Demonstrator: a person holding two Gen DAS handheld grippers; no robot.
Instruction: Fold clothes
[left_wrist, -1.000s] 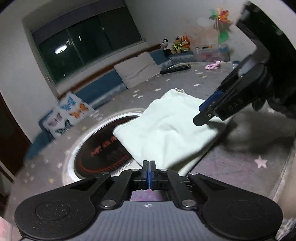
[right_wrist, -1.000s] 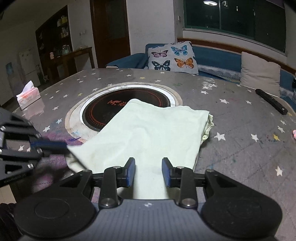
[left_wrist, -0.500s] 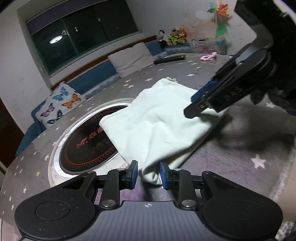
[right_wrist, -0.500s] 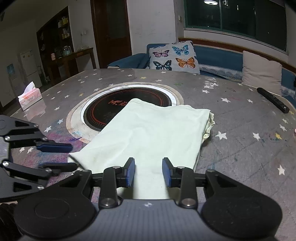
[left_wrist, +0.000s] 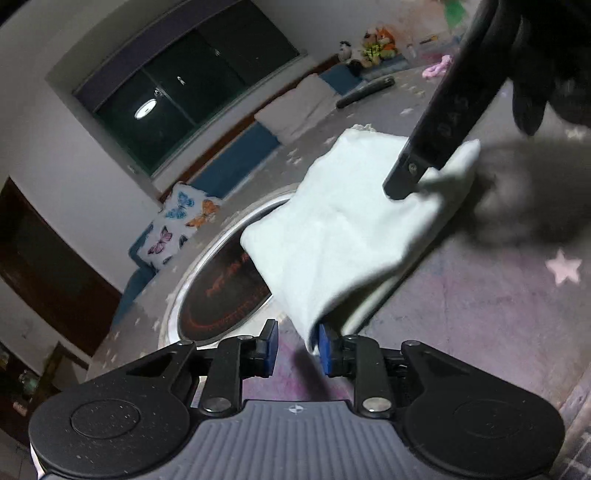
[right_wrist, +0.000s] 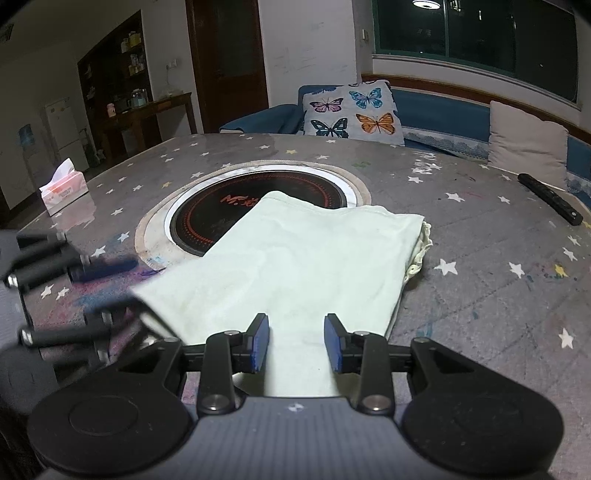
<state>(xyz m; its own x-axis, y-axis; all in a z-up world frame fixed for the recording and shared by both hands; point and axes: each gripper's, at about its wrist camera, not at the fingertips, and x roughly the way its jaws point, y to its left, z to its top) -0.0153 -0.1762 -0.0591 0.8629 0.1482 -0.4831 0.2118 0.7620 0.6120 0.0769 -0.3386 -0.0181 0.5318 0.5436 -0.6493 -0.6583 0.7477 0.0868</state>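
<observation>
1. Cloth (right_wrist: 295, 266): pale green garment, lying in several flat layers on the table (right_wrist: 498, 314), its far corner over the hotplate (right_wrist: 258, 206) at 11 o'clock. A frilled edge shows at its 3 o'clock side.
2. Handling, judged: light, soft, limp; it will sag and the layers may slide apart if lifted by one ply. Best hold: near corners or the near hem, pinching all layers.
3. Left gripper (left_wrist: 295, 347): jaws apart, the cloth's near-left corner between the pads, touching the right pad; not clamped.
4. Right gripper (right_wrist: 296, 343): jaws apart, straddling the near hem at 6 o'clock, holding nothing.
5. Stage: the cloth lies folded compactly; whether a further fold follows cannot be told.
6. Bystanders: tissue box (right_wrist: 63, 186) at 9 o'clock, remote (right_wrist: 550, 199) at 2 o'clock, both well apart.
</observation>
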